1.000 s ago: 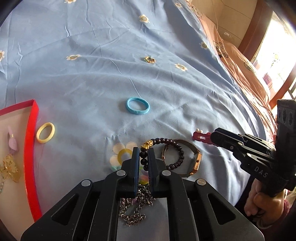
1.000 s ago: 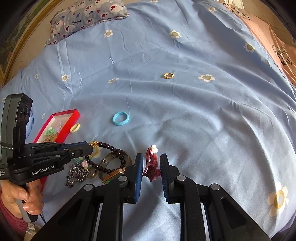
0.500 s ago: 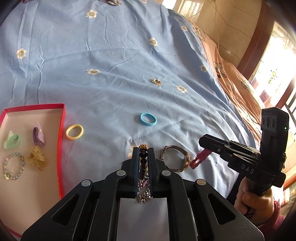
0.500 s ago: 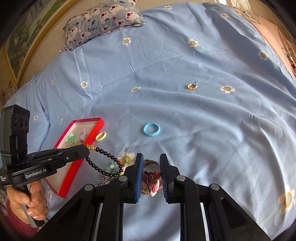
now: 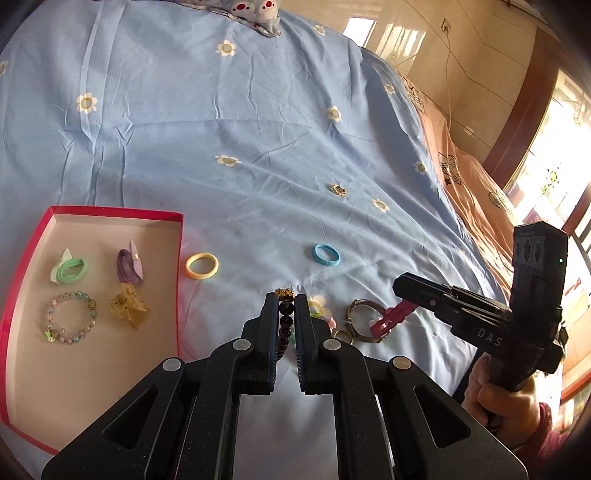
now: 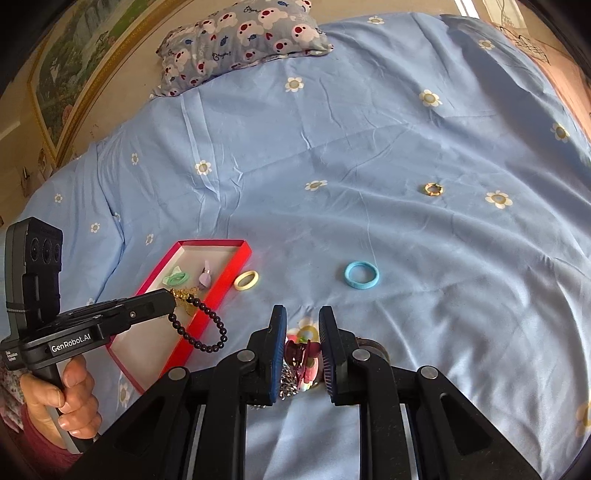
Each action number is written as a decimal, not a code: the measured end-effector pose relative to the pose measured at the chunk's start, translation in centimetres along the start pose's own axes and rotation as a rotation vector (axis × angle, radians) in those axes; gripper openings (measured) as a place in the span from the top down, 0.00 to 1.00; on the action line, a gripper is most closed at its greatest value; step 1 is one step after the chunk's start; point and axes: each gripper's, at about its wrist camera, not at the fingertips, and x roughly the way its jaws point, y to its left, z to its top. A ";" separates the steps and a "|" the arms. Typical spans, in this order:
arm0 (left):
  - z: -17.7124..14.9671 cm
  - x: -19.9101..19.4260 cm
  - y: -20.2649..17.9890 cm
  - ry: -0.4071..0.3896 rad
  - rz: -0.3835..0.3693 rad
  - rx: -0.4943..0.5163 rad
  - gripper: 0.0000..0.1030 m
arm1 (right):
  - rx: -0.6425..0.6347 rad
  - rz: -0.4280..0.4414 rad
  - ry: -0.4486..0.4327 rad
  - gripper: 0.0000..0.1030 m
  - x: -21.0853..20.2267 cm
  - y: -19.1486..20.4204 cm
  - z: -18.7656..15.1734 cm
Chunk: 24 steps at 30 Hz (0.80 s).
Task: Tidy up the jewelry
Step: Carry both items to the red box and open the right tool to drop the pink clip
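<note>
While its fingers pinch the dark bead bracelet (image 5: 284, 322) just behind its gold charm, the left gripper (image 5: 285, 301) hangs above the blue flowered bedsheet (image 5: 236, 122), right of the red tray (image 5: 110, 213). That tray holds a green hair tie (image 5: 72, 268), a purple hair tie (image 5: 129, 263), a pastel bead bracelet (image 5: 70, 320) and an amber claw clip (image 5: 128, 306). Just outside its right wall lies a yellow ring (image 5: 201, 266); farther right a blue ring (image 5: 325, 254), and well beyond, a small gold ring (image 5: 338, 190). At right, the right gripper (image 5: 400, 308) carries a dark pink hair clip (image 5: 391, 319) over a watch (image 5: 364, 323). From the right wrist, the right gripper (image 6: 303, 325) is clamped on the pink clip (image 6: 299, 354), with a silver chain (image 6: 286, 384) lying underneath. At left, the left gripper (image 6: 171, 295) dangles the bead bracelet (image 6: 201, 326) as a loop over the tray's near-right wall (image 6: 207, 314). The blue ring (image 6: 362, 275) and yellow ring (image 6: 246, 280) lie on the sheet (image 6: 406, 129), a patterned pillow (image 6: 240, 33) at the far end.
</note>
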 end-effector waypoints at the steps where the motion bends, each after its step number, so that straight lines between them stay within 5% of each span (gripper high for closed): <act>1: 0.0 -0.3 0.3 -0.004 0.004 -0.004 0.93 | -0.005 0.007 0.002 0.83 0.2 0.4 0.0; 24: -0.3 -5.5 10.4 -0.087 0.133 -0.172 0.93 | -0.120 0.237 0.062 0.83 8.8 12.5 1.5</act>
